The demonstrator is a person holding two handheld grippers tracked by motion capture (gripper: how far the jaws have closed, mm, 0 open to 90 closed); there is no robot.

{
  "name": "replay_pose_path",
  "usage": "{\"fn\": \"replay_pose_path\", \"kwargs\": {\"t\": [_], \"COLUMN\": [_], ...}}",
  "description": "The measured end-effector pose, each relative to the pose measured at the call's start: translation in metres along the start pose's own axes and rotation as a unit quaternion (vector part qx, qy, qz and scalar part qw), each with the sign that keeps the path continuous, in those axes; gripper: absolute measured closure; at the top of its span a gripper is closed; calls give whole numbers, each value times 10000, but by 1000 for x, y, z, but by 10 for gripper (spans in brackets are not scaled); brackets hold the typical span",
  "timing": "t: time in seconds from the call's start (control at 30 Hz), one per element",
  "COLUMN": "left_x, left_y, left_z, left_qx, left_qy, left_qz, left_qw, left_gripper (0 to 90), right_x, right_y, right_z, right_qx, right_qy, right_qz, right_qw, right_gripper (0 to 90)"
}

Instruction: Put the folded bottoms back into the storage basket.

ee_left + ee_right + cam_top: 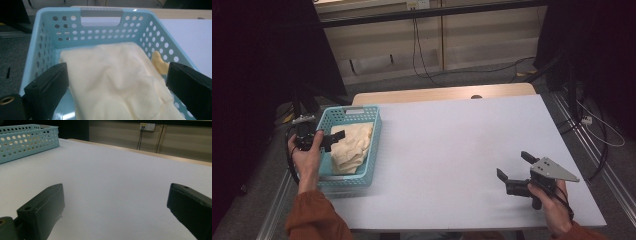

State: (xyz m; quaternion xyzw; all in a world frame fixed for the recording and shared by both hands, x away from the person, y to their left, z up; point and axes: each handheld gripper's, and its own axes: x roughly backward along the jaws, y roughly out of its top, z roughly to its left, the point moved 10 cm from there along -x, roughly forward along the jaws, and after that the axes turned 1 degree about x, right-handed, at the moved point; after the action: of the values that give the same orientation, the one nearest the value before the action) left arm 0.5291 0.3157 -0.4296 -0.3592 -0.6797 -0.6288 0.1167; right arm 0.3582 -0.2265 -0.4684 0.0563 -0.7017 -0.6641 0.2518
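Observation:
A light-blue perforated basket stands at the table's left edge, and a folded pale-yellow cloth lies in it. My left gripper hovers over the basket's left side, open. In the left gripper view its jaws stand wide apart above the cloth without touching it, and the basket's far wall with a handle slot is behind. My right gripper is held open over the table's front right with nothing between its jaws. The right gripper view looks across bare table between the open gripper, with the basket far off.
The white tabletop spans from the basket to the right edge, with a wooden strip along its back. Cables hang down the wall behind. Black curtains stand left and right. A metal rail runs along the floor at right.

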Motion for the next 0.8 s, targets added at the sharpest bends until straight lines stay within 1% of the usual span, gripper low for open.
{"fn": "replay_pose_path", "kwargs": {"t": [0.03,0.07,0.1,0.17,0.2,0.23,0.27,0.3,0.33,0.4,0.47,0.53,0.67,0.73,0.8], "left_x": [3,5,7,12,14,17,21,24,26,28,31,35,41,44,48], "left_y": [1,1,1,0,0,0,1,3,4,3,1,-1,-6,-8,-10], "left_z": [2,2,1,0,0,2,3,2,1,-1,-4,-7,-6,-8,-9], "left_qx": [-50,-97,-84,-91,-103,-44,-1,50,70,-76,-146,-165,-200,-192,-236], "left_qy": [51,39,-16,-59,-12,136,196,150,97,101,47,-21,42,-13,-34], "left_qz": [-66,-94,-106,-206,-245,-280,-395,-511,-529,-469,-481,-527,-587,-584,-592], "left_qw": [10000,9999,9999,9997,9996,9995,9990,9986,9985,9988,9987,9985,9981,9981,9980], "left_gripper": [53,52,53,58,62,69,87,101,101,95,86,74,72,68,68], "right_x": [0,0,0,-1,-1,-1,-1,-1,-1,-1,-1,-2,-2,-1,-2], "right_y": [0,0,0,-1,-1,-1,-1,-1,-1,-1,-1,-1,-1,-2,-2], "right_z": [0,0,0,0,0,0,0,0,0,1,1,1,0,-1,-1], "right_qx": [-2,0,-4,24,12,2,-2,16,16,43,55,49,22,16,13], "right_qy": [3,0,6,-2,5,-1,2,2,2,11,20,15,12,10,7], "right_qz": [0,6,8,13,22,21,21,23,23,15,21,30,32,33,36], "right_qw": [10000,10000,10000,10000,10000,10000,10000,10000,10000,10000,10000,10000,10000,10000,10000], "right_gripper": [11,11,12,12,11,11,11,11,11,11,12,12,12,11,11]}}
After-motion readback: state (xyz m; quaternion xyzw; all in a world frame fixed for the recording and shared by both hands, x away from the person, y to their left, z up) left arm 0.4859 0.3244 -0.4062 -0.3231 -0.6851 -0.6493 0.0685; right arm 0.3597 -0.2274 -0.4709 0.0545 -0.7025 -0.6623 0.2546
